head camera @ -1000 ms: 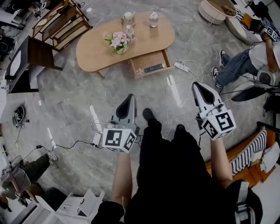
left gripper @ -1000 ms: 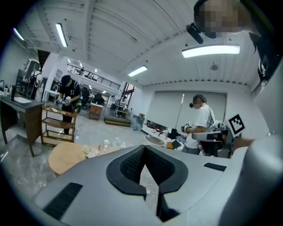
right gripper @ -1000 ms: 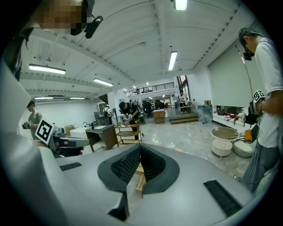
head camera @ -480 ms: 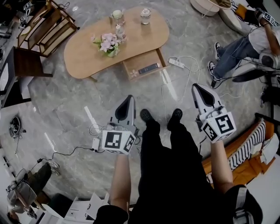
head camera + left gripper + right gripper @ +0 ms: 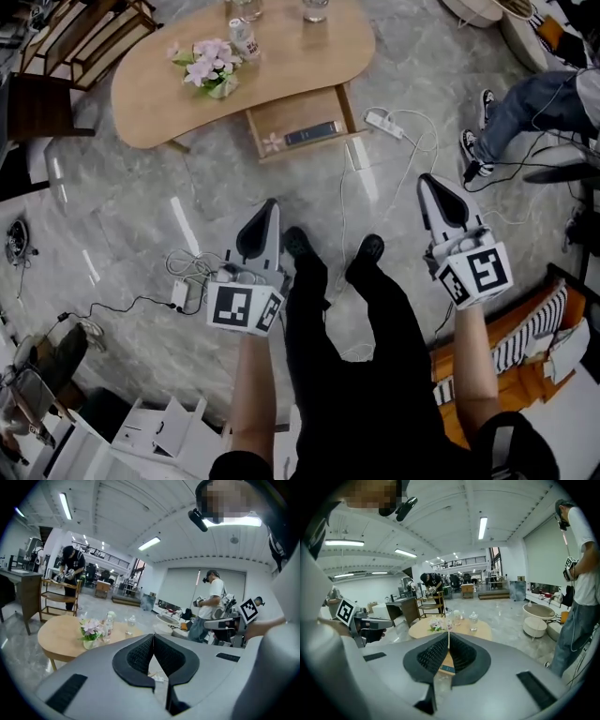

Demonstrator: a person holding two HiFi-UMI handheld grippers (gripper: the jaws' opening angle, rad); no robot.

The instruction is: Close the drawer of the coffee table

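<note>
The kidney-shaped wooden coffee table stands at the top of the head view. Its drawer is pulled out toward me, with a dark flat device and a small pink flower inside. My left gripper and right gripper hover over the floor well short of the drawer, both shut and empty. In the left gripper view the shut jaws point past the table. In the right gripper view the shut jaws line up with the table and the drawer.
A flower vase, a bottle and glasses stand on the table. A white power strip with cables lies right of the drawer, a charger with cable at left. A seated person's legs are at right, wooden shelves top left.
I have stepped closer to the table, which has slid up and left in the head view. Both grippers stay shut and have sunk lower.
</note>
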